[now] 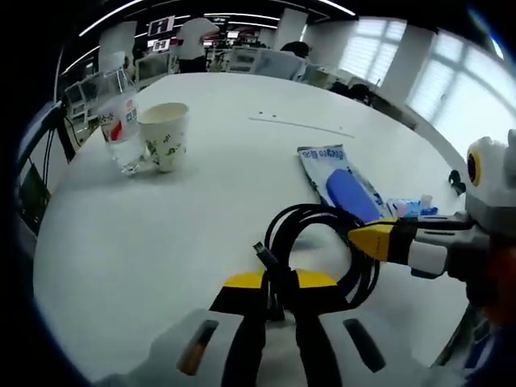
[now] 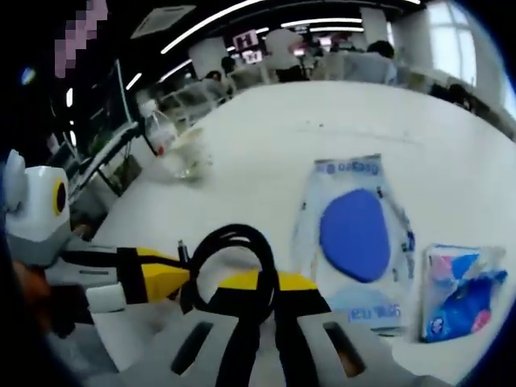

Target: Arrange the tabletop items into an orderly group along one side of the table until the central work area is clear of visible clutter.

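- A coiled black cable is gripped by both tongs — left gripper and right gripper — near the table's edge.
- A paper cup touches a plastic bottle at the far edge.

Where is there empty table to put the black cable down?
Bare white table stretches between the paper cup beside the plastic bottle and the clear pouch with a blue pad. Past the pouch it is bare too. It is crowded near both tongs, around the coiled black cable, pouch and small blue packet.
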